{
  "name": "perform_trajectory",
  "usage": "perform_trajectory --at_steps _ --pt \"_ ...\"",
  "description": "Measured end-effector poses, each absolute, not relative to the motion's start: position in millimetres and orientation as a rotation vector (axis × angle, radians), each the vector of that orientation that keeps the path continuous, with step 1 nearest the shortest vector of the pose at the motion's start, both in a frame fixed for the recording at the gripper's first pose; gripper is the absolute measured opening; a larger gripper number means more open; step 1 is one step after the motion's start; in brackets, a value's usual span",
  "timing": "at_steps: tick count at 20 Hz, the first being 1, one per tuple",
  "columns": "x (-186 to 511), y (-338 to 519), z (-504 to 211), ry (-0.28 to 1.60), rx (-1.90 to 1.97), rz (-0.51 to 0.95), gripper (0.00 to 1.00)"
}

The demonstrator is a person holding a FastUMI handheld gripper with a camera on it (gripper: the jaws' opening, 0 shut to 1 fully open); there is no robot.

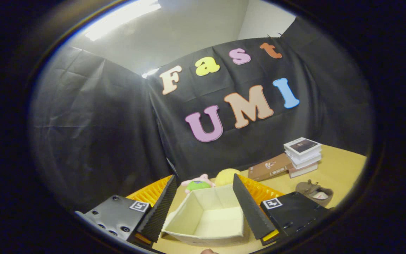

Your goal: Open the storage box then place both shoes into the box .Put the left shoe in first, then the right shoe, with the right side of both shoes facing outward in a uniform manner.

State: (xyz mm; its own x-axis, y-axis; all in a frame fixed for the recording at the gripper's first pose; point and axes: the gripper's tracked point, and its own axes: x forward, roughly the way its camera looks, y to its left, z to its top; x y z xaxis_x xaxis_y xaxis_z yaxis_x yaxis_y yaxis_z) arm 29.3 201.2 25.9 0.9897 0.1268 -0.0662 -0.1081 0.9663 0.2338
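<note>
The cream storage box (208,217) stands open on the wooden table, right between and just ahead of my fingers; its inside holds nothing. My gripper (203,208) is open, its two black ribbed fingers (248,208) spread to either side of the box without touching it. One brown shoe (314,192) lies on the table beyond my right finger, to the right of the box.
A plush toy (197,184) and a yellow round object (226,176) sit behind the box. A brown book (270,166) and a stack of white books (303,155) stand at the back right. Yellow ribbed parts (151,192) flank the fingers.
</note>
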Motion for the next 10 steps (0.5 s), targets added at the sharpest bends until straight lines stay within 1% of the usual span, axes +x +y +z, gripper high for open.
perform_trajectory --at_steps 5,10 --pt "37.8 138.0 -13.1 0.256 0.198 0.027 1.00" --pt "50.6 72.2 -92.2 0.510 0.195 -0.087 1.00"
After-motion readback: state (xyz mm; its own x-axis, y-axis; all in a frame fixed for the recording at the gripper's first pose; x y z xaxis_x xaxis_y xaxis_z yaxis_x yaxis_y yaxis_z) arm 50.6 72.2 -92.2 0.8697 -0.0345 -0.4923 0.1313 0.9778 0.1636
